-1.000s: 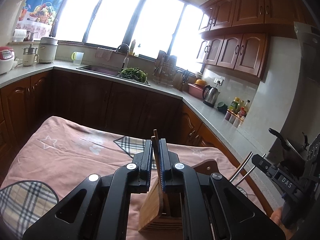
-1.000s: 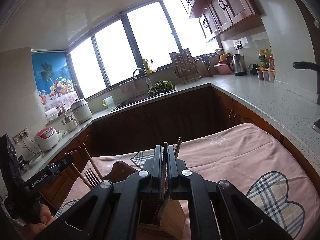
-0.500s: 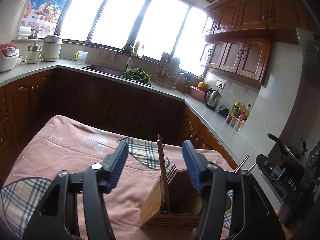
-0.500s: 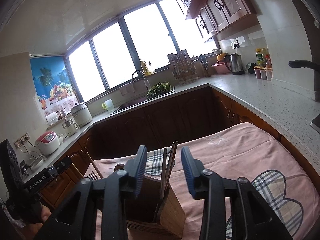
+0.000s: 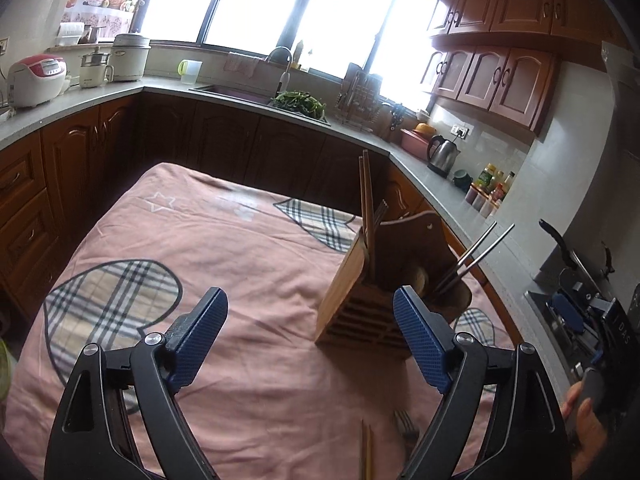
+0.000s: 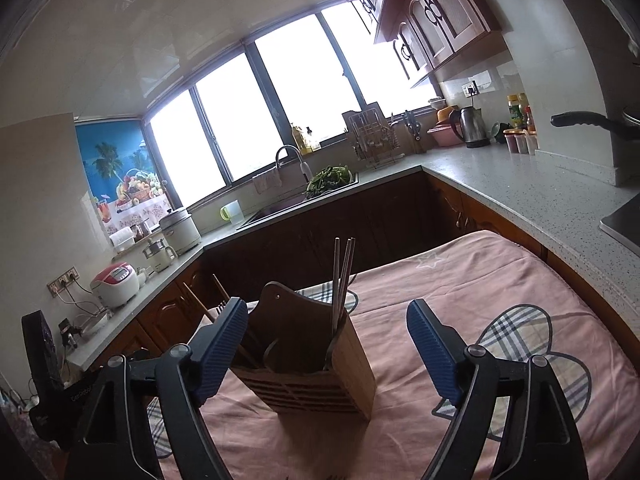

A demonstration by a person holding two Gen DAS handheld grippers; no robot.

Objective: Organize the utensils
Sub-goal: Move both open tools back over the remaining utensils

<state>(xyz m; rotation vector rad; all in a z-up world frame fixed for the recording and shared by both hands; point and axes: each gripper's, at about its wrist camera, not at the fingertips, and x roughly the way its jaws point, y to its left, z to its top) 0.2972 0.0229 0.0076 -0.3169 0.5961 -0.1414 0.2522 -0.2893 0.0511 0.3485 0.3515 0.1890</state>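
A wooden utensil holder (image 5: 360, 296) (image 6: 316, 368) stands on the pink tablecloth (image 5: 224, 264). Wooden chopsticks (image 5: 366, 200) stand upright in its left compartment, with fork tines beside them. Metal chopsticks (image 5: 476, 256) (image 6: 342, 276) lean in the other compartment. My left gripper (image 5: 310, 340) is open and empty, just in front of the holder. My right gripper (image 6: 326, 354) is open and empty, its fingers either side of the holder. A fork (image 5: 406, 430) and more wooden chopsticks (image 5: 365, 456) lie on the cloth at the bottom edge of the left wrist view.
The table sits in a kitchen with dark wood cabinets and a grey counter (image 6: 520, 188) on three sides. A kettle (image 5: 442, 154), spice bottles (image 5: 490, 188) and a sink (image 5: 240, 92) are on the counter. The right gripper also shows in the left wrist view (image 5: 576, 316).
Both grippers opened and let go of the chopsticks, wooden on the left and metal on the right, which now stand in the holder. Both grippers pulled back from the holder.
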